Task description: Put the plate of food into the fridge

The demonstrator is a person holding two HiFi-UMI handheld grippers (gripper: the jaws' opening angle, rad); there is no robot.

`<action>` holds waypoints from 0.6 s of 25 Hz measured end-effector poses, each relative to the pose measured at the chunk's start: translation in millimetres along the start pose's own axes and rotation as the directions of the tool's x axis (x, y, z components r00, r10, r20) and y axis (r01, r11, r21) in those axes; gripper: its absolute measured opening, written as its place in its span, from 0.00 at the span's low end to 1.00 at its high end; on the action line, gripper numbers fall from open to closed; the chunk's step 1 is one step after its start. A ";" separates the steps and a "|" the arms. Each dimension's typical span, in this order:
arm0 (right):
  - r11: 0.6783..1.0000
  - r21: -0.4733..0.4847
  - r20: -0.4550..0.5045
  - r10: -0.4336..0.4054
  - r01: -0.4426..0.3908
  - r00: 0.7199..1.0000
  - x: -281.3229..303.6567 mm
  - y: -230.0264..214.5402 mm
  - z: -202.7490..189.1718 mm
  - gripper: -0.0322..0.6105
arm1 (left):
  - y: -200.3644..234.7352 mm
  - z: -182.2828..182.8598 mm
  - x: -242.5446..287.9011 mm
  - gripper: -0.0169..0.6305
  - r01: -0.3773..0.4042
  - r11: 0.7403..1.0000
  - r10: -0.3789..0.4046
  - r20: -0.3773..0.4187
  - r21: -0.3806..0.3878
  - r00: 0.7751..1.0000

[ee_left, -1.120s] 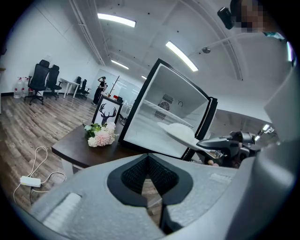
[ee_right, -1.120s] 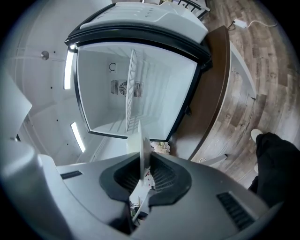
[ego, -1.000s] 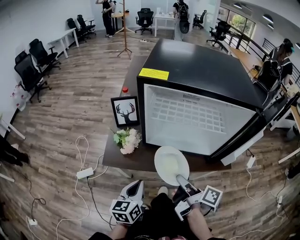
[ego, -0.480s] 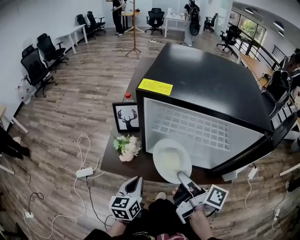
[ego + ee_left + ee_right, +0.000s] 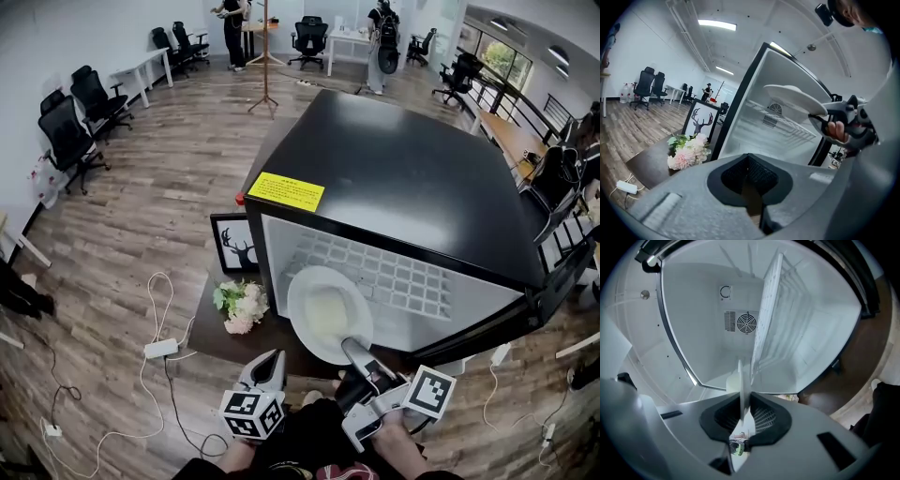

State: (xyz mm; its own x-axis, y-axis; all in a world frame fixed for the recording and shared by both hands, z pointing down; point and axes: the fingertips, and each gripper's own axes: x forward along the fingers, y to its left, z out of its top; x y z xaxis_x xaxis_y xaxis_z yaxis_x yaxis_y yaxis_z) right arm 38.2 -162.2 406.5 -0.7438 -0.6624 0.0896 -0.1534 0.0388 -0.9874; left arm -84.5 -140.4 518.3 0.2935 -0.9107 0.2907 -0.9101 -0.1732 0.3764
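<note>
A white plate (image 5: 326, 314) with a pale smear of food is level in front of the open black fridge (image 5: 394, 169), over the lower edge of its white inside. My right gripper (image 5: 351, 348) is shut on the plate's near rim. In the right gripper view the plate (image 5: 742, 390) stands edge-on between the pads, facing the wire shelf (image 5: 768, 315) and the rear vent (image 5: 746, 322). My left gripper (image 5: 269, 367) hangs low to the left, shut on nothing. In the left gripper view the plate (image 5: 792, 97) and the right gripper (image 5: 816, 115) show at the right.
The fridge door (image 5: 511, 314) stands open to the right. On the dark table (image 5: 211, 333), left of the fridge, are pink and white flowers (image 5: 236, 306), a framed deer picture (image 5: 232, 246) and a red-capped bottle (image 5: 240, 199). A power strip (image 5: 157, 349) and cables lie on the floor.
The plate and my right gripper have moved forward and up, from before the table's edge to the fridge opening. The left gripper has stayed low at the left.
</note>
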 end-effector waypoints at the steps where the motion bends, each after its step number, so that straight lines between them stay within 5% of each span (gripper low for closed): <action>1: 1.000 -0.002 0.002 -0.006 0.006 1.000 1.0 1.2 2.6 0.13 | -2.6 1.0 2.3 0.04 0.003 1.000 -0.003 0.005 -0.001 1.000; 15: 0.999 0.041 0.129 -0.007 0.001 0.992 29.6 19.1 31.2 0.13 | 19.1 30.9 20.3 0.04 0.047 0.998 -0.046 -0.030 0.046 0.999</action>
State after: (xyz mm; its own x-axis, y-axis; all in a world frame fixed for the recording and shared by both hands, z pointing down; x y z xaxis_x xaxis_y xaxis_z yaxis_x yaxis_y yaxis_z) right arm 33.6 -204.4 386.2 -0.6529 -0.7533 0.0787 -0.1280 0.0074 -0.9917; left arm -105.0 -173.8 504.2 0.3435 -0.8902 0.2992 -0.9078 -0.2331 0.3485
